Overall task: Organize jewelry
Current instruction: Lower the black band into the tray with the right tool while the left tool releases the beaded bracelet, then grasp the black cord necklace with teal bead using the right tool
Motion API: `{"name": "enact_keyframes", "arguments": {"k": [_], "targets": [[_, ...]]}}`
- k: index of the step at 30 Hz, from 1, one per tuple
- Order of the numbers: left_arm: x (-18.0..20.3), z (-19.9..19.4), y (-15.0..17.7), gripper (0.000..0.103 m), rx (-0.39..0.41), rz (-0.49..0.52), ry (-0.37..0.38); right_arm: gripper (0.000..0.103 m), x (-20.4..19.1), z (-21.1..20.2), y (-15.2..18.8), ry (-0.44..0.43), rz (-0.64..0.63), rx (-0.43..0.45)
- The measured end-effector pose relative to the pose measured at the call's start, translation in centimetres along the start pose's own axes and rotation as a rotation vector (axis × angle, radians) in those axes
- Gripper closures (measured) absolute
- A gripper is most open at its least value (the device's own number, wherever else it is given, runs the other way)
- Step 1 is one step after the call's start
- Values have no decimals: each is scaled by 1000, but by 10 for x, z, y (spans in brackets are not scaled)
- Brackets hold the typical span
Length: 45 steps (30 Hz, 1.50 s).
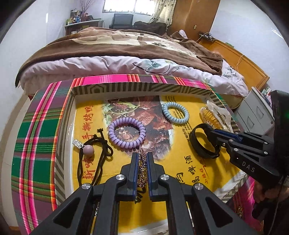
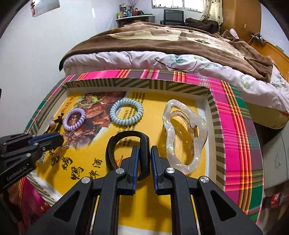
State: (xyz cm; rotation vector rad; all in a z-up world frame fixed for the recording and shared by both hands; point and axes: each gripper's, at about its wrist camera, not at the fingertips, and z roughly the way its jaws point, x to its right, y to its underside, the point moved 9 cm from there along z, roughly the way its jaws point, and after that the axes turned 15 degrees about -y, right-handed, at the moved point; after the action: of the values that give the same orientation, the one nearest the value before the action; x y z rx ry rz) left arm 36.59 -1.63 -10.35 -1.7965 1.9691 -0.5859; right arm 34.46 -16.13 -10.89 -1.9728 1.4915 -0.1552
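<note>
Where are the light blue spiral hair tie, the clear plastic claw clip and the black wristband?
light blue spiral hair tie [image 2: 126, 111], right wrist view, on the near left coils.
clear plastic claw clip [image 2: 182, 139], right wrist view, on its pearly outer rim.
black wristband [image 1: 194, 137], left wrist view, on the band's left curve.

Blanket-covered bed [image 1: 126, 47] below bright window [image 1: 128, 5]

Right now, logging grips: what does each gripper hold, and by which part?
Left gripper pinches the beaded chain along its length. Right gripper clamps the black band's right side.
</note>
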Motion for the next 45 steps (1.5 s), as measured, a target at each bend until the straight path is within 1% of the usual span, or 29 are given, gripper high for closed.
{"name": "enact_keyframes", "arguments": {"k": [3, 6, 8, 9, 10, 11, 13, 15, 16, 17, 19, 23, 27, 29, 32, 36, 40, 45], "targets": [[-1, 2, 0, 93, -8, -7, -6, 89, 0, 2, -1, -1, 6, -3], [0, 3, 2, 85, -21, -4, -2, 89, -1, -1, -3, 1, 7, 6], [2, 2, 2, 71, -23, -1, 2, 87, -2, -4, -4, -2, 6, 10], [2, 1, 2, 68, -21, -2, 4, 85, -3, -6, -5, -2, 4, 16], [2, -1, 2, 61, -18, -4, 7, 85, -4, -8, -6, -3, 4, 21], [2, -4, 2, 57, -15, -8, 7, 84, -5, -11, -7, -5, 4, 25], [3, -12, 1, 54, 1, -8, 13, 79, -8, -20, -7, -13, 4, 42], [2, -22, 1, 48, 23, -5, -6, 78, -11, -29, -7, -18, 5, 62], [2, -27, 2, 40, 32, -2, -10, 78, -14, -35, -7, -24, 4, 73], [2, -34, 3, 38, 45, -3, -11, 78, -17, -41, -5, -32, 2, 83], [3, -45, 7, 37, 62, -2, -6, 78, -22, -51, 0, -44, -2, 103], [0, -74, 20, 36, 111, 15, -58, 77, -33, -73, 16, -64, -19, 130], [-1, -100, 37, 29, 149, 13, -48, 77, -41, -94, 33, -92, -24, 155], [-1, -110, 48, 28, 155, 6, -53, 77, -46, -105, 45, -109, -27, 167], [1, -122, 63, 28, 163, 16, -45, 77, -57, -113, 62, -139, -39, 155], [1, -138, 82, 28, 178, 16, -54, 77, -72, -120, 88, -149, -75, 136], [1, -151, 102, 28, 185, 32, -56, 77, -84, -123, 114, -160, -77, 124], [-9, -162, 119, 28, 196, 16, -71, 77, -94, -127, 140, -171, -58, 117]]}}
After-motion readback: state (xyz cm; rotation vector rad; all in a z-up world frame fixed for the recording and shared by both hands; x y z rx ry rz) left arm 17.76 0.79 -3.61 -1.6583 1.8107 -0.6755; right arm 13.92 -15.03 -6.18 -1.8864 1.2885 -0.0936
